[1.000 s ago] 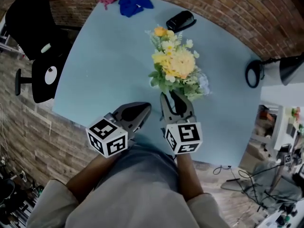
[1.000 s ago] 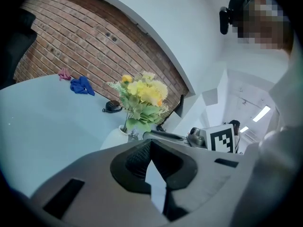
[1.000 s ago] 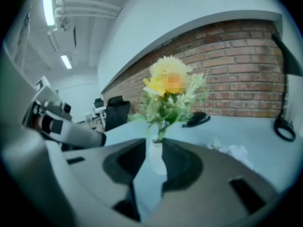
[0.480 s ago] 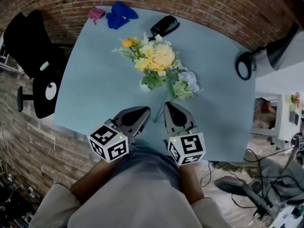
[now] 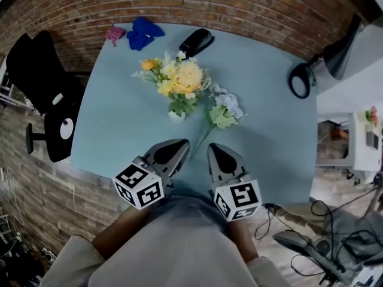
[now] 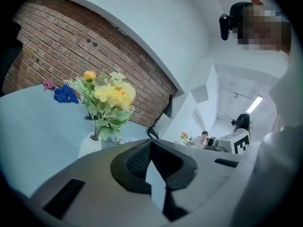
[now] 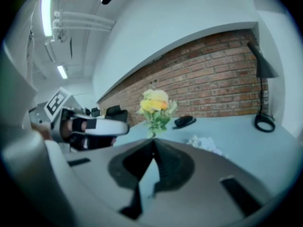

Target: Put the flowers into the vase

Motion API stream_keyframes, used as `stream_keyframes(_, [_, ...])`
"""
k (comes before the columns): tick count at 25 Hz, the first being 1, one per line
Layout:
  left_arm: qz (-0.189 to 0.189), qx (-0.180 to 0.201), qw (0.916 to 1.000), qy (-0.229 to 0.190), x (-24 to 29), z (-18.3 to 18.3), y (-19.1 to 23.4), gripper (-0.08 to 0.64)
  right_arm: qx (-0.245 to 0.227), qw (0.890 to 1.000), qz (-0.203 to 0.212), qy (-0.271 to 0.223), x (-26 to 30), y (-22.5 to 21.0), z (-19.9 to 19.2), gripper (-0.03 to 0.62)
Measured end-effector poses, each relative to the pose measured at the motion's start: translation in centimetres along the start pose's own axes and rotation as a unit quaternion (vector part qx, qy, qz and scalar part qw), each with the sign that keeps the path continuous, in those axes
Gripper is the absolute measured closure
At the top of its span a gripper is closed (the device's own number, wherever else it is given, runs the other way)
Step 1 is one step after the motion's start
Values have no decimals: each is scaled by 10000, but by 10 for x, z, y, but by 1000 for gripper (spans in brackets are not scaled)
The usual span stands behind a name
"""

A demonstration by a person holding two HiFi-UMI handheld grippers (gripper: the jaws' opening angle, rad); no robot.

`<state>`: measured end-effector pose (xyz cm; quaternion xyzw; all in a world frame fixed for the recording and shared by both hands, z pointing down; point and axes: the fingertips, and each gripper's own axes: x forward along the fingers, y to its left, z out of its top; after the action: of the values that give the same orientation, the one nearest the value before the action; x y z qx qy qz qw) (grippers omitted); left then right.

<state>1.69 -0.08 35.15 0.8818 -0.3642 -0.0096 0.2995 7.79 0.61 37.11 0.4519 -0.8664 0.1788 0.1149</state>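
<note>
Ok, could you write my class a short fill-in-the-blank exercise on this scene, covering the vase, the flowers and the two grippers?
1. The yellow bouquet stands in a ____ vase.
2. One pale blue flower lies outside the vase, flat on the ____.
3. The left gripper and the right gripper hold nothing, and both have their jaws ____.
Missing words: white; table; shut.
</note>
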Motion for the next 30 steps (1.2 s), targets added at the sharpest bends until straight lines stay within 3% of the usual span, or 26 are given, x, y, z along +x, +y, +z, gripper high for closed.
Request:
stream_keyframes(9, [-207,43,9994,258,14,-10,-12,541,188,9994,-200,-196,-12,-13,8,569])
stream_keyframes(21, [-7,355,9979,545,38,-18,-11,540,453,9973,-531,-223,-24,-29,-1,568])
stream_keyframes(30, [272,651,9910,1139,69,-45,-2,538,620,9955,-688,-183,-25,-37,-9,568])
